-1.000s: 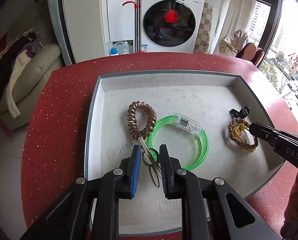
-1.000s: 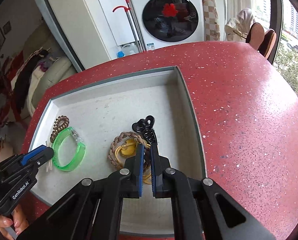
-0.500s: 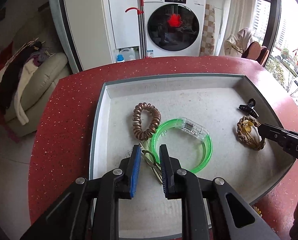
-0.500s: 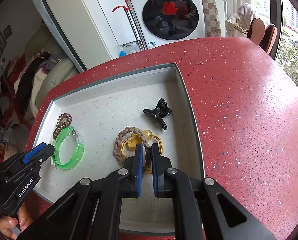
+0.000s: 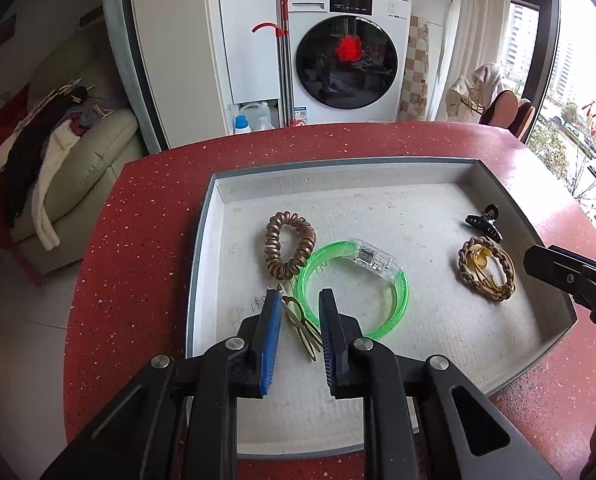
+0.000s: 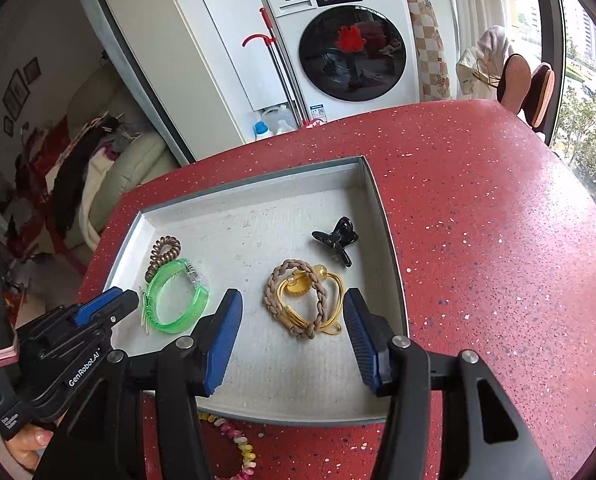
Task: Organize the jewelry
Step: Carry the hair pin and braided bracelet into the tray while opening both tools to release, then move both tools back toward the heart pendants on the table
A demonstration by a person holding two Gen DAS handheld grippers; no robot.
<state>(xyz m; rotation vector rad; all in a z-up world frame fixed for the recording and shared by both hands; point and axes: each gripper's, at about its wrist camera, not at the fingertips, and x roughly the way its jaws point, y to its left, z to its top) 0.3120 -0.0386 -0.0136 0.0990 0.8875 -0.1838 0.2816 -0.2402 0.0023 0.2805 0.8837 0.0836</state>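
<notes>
Braided band (image 6: 303, 300) | in tray (image 6: 258, 408) | between opening right gripper (image 6: 292, 320) jaws, untouched

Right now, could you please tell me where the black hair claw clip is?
The black claw clip lies in the tray near its right wall, just beyond the braided tan bracelet, in both wrist views.

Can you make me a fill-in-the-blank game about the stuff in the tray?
1. The see-through plastic bangle in the tray is bright ____.
2. The claw hair clip near the tray's right wall is ____.
3. The coiled hair tie lies ____ the tray.
4. The string of candy-coloured beads lies on the ____ table, outside the tray.

Missing words: green; black; inside; red
</notes>
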